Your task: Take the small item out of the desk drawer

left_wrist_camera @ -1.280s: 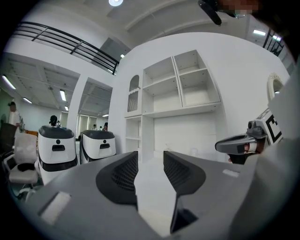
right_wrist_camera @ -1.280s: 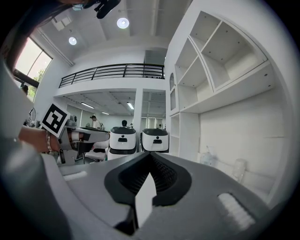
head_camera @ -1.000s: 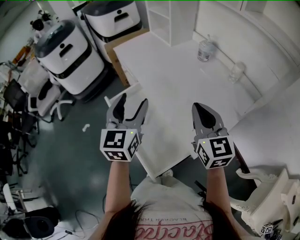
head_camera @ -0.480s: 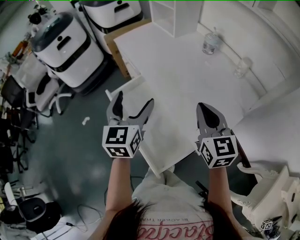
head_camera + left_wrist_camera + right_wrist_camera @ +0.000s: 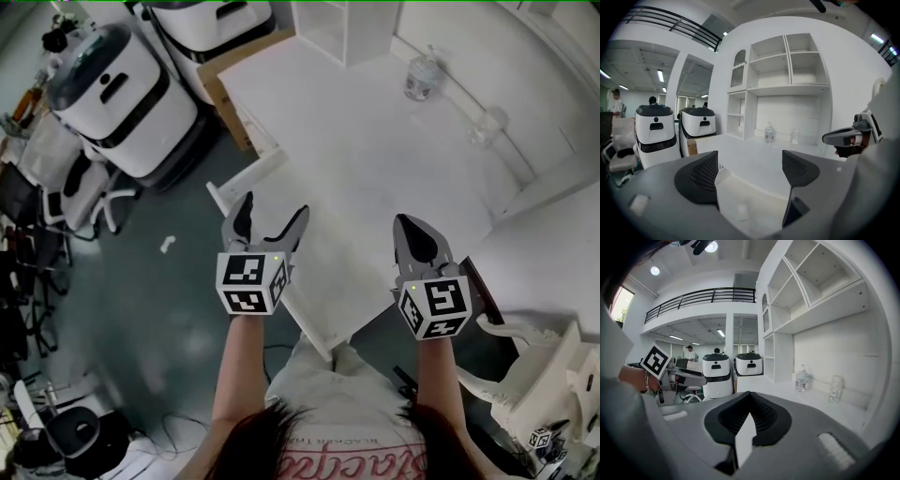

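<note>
The white desk (image 5: 375, 159) has its drawer (image 5: 314, 281) pulled out toward me. My left gripper (image 5: 270, 219) hovers over the drawer's left part. Its jaws stand wide and are closing, with nothing between them. In the left gripper view the drawer's pale inside (image 5: 754, 206) lies below the jaws. A small whitish item (image 5: 741, 211) rests there, faint and blurred. My right gripper (image 5: 416, 234) is shut, held over the desk's near right edge; its dark pads meet in the right gripper view (image 5: 749, 420).
Two white robot bases (image 5: 117, 94) stand left of the desk, with a cardboard box (image 5: 223, 82) beside them. Two clear bottles (image 5: 420, 77) (image 5: 489, 125) sit at the desk's back by the shelf unit (image 5: 342, 33). Chairs (image 5: 80, 187) crowd the left; a white chair (image 5: 539, 370) is at the right.
My left gripper's jaws have spread from half apart to wide. Both grippers drifted slightly right and down in the view. The right gripper stayed shut.
</note>
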`<state>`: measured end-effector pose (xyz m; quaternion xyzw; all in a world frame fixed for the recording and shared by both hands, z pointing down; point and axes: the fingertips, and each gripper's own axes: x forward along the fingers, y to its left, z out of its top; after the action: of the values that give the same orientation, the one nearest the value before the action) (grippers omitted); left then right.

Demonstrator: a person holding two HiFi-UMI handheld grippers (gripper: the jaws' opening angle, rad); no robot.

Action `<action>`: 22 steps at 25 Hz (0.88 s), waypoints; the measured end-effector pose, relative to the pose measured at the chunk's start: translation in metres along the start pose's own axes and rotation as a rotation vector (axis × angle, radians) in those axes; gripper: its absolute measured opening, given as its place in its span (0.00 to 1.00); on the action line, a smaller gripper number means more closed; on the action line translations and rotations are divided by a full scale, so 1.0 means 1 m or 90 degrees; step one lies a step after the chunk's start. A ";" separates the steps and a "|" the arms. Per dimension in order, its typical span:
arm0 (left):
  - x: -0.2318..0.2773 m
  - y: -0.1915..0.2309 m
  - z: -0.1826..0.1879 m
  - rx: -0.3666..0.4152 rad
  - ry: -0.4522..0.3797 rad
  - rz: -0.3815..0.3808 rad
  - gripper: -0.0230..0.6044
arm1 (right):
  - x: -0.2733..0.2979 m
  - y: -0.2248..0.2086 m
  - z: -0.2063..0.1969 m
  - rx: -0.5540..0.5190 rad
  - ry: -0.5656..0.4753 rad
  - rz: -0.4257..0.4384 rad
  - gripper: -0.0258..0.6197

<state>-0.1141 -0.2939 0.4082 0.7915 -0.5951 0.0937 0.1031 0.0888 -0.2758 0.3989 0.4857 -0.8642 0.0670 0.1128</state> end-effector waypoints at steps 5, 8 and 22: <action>0.014 0.007 -0.028 -0.008 0.052 -0.011 0.70 | 0.007 -0.001 -0.015 0.012 0.026 -0.016 0.04; 0.023 0.010 -0.045 -0.021 0.077 -0.015 0.69 | 0.010 -0.003 -0.022 0.018 0.036 -0.022 0.04; 0.060 0.012 -0.117 -0.048 0.205 -0.034 0.64 | 0.014 -0.012 -0.041 0.027 0.074 -0.047 0.04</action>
<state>-0.1117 -0.3203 0.5380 0.7772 -0.5529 0.1941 0.2294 0.0972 -0.2844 0.4427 0.5150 -0.8360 0.1090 0.1546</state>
